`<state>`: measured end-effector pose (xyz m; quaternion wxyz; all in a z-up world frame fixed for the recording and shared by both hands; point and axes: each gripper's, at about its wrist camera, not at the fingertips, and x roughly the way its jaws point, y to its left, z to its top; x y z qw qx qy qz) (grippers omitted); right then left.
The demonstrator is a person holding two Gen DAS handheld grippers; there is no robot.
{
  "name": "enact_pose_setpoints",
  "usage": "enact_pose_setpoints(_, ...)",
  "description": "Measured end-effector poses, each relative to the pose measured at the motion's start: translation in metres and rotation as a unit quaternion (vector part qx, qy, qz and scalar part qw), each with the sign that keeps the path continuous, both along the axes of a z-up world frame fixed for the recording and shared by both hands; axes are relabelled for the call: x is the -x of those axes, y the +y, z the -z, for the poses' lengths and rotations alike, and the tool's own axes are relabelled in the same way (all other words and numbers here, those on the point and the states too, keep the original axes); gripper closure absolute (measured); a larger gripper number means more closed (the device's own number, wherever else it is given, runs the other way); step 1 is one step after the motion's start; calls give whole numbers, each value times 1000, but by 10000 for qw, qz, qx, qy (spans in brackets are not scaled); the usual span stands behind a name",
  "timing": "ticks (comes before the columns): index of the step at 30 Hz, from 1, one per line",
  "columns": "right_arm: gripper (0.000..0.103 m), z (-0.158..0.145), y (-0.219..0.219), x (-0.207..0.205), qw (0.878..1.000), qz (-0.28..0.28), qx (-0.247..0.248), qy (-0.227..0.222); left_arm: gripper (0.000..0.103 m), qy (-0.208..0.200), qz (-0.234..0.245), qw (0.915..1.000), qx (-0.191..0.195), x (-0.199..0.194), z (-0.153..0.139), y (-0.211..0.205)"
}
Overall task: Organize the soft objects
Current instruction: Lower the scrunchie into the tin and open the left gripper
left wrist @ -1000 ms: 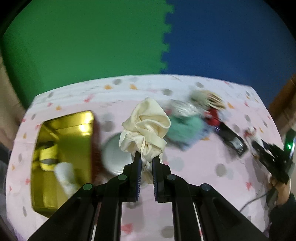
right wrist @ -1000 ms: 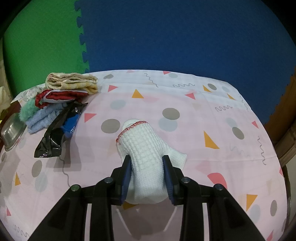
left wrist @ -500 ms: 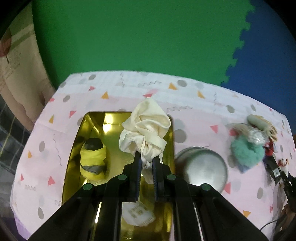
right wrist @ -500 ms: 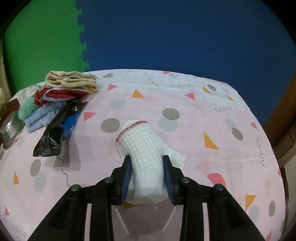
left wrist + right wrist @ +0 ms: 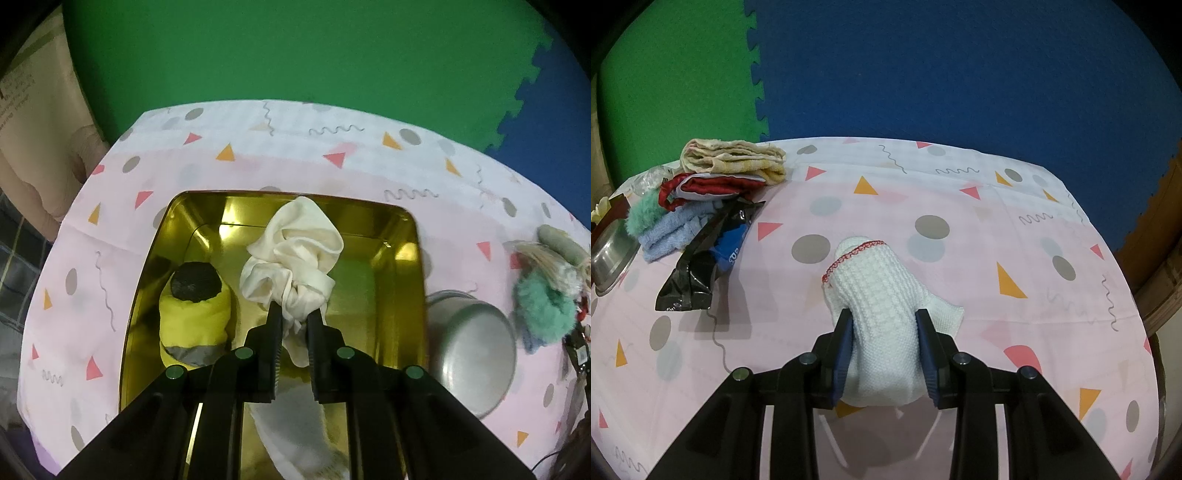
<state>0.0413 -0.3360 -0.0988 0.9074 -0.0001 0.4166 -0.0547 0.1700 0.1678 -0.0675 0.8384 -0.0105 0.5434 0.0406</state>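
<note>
Your left gripper pinched the cream cloth, held bunched above the gold tray. In tray: yellow sock on its left side, white sock under the fingers. Steel bowl sat just right of tray. Your right gripper had fingers clamped on both sides of the white knit cloth, well right of tray, resting on the tablecloth.

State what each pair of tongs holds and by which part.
The left tongs pinch the cream cloth by its gathered lower end, above the gold tray. The right tongs grip the white knitted mitt across its middle.
</note>
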Motion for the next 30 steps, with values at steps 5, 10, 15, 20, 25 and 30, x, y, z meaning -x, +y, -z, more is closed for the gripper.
enact_pose_setpoints(5, 68, 0, 0, 0, 10000, 0, 4, 1, 89, 89, -43, 9999, -100, -3, 9, 4)
enact_pose_setpoints(10, 68, 0, 0, 0, 10000, 0, 4, 2, 87, 65, -35, 9998, -205, -4, 10, 3)
enact_pose_setpoints(15, 68, 0, 1, -1, 10000, -1, 14, 4, 80, 43, -66, 9994, -332, -3, 12, 1)
enact_pose_setpoints(20, 68, 0, 0, 0, 10000, -1, 12, 5, 64, -49, -56, 9988, -475, 1, 11, 0)
enact_pose_setpoints(25, 68, 0, 0, -1, 10000, 0, 24, 8, 60, -120, -48, 9985, -532, 5, 5, 0)
enact_pose_setpoints(30, 68, 0, 1, -1, 10000, 1, 30, 9, 54, -247, 14, 9985, -479, 14, -7, 0)
